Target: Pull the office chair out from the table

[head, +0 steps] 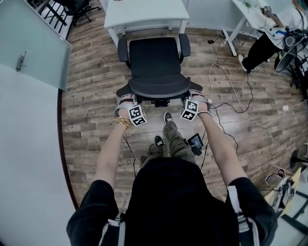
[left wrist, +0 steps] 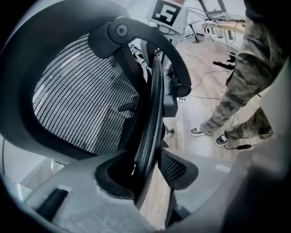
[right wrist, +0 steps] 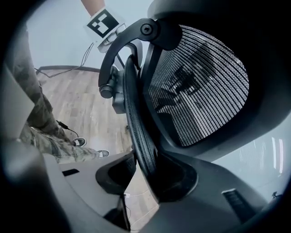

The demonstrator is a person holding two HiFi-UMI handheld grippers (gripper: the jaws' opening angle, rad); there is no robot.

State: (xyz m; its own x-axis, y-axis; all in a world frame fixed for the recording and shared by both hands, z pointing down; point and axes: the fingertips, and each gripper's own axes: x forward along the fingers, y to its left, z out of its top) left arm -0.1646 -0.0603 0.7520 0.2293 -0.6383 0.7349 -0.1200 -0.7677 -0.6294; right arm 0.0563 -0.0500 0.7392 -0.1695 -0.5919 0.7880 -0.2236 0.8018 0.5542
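Observation:
The black office chair [head: 154, 60] stands on the wood floor in front of the white table [head: 144, 14], its seat facing the table and its backrest toward me. In the head view my left gripper [head: 126, 101] is at the backrest's left edge and my right gripper [head: 195, 97] at its right edge. The left gripper view shows the backrest's mesh rim [left wrist: 149, 127] pinched between the jaws of the left gripper [left wrist: 145, 170]. In the right gripper view the rim [right wrist: 138, 132] is likewise clamped by the right gripper [right wrist: 150, 175]. Both are shut on the backrest.
A glass partition [head: 29, 43] runs along the left. Cables [head: 231, 91] trail over the floor at the right, near another white table [head: 243, 17] and a seated person's legs [head: 260, 48]. Another black chair [head: 72, 9] stands at the far left. My feet [head: 167, 118] are just behind the chair.

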